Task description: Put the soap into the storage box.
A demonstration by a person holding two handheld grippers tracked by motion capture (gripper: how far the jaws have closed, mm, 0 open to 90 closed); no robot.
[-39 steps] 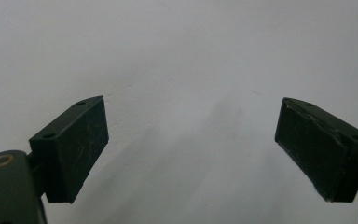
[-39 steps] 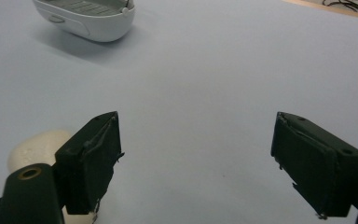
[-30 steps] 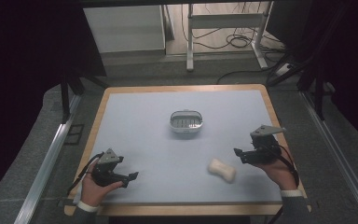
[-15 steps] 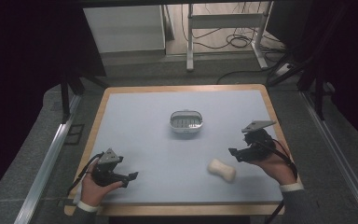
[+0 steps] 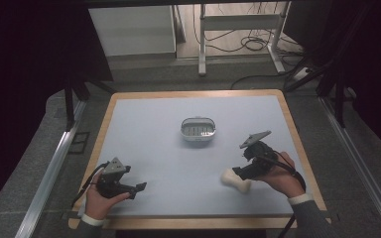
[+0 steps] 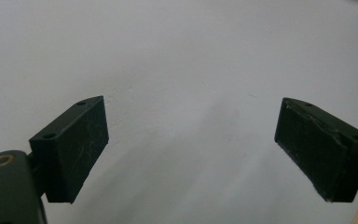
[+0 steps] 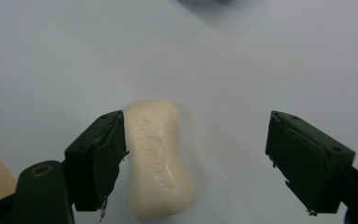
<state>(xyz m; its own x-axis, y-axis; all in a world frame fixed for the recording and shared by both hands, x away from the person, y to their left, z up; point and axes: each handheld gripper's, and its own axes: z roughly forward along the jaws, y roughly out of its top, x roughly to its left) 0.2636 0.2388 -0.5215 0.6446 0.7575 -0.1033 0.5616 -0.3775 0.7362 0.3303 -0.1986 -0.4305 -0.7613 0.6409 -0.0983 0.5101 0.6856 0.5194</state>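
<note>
A cream bar of soap (image 7: 158, 158) lies flat on the pale tabletop (image 5: 154, 134), near the front right, well apart from the small metal dish (image 5: 198, 129) at the middle. The right gripper (image 7: 193, 158) has its jaws spread around the bar, 1 jaw touching its long side. The bar looks rigid, light and probably slick, so pinching across its narrower waist seems safest. The left gripper (image 6: 191, 149) rests front left, jaws spread, holding nothing.
</note>
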